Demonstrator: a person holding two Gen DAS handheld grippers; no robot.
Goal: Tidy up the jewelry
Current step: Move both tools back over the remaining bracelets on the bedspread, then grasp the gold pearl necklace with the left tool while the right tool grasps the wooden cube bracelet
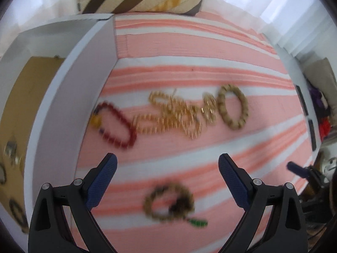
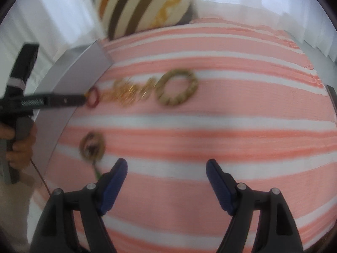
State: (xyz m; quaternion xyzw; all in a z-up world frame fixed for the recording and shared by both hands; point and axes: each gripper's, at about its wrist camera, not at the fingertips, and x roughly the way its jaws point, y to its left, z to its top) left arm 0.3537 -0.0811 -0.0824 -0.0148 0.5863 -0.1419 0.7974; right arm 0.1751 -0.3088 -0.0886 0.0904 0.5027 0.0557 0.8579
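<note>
Left gripper (image 1: 167, 164) and right gripper (image 2: 166, 169) are both hanging wide open, holding nothing, over the striped cloth (image 1: 210, 52). Red bracelet (image 1: 118, 124), gold chains (image 1: 172, 116) and woven ring (image 1: 232, 107) are lying mid-frame; beaded bracelet (image 1: 168, 202) is sitting lower centre, white box (image 1: 69, 97) at left

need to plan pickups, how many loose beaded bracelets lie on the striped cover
3: red bracelet beside the box wall, tan bracelet right of the gold chains, tasselled bracelet nearest. The chains may hide more.
</note>
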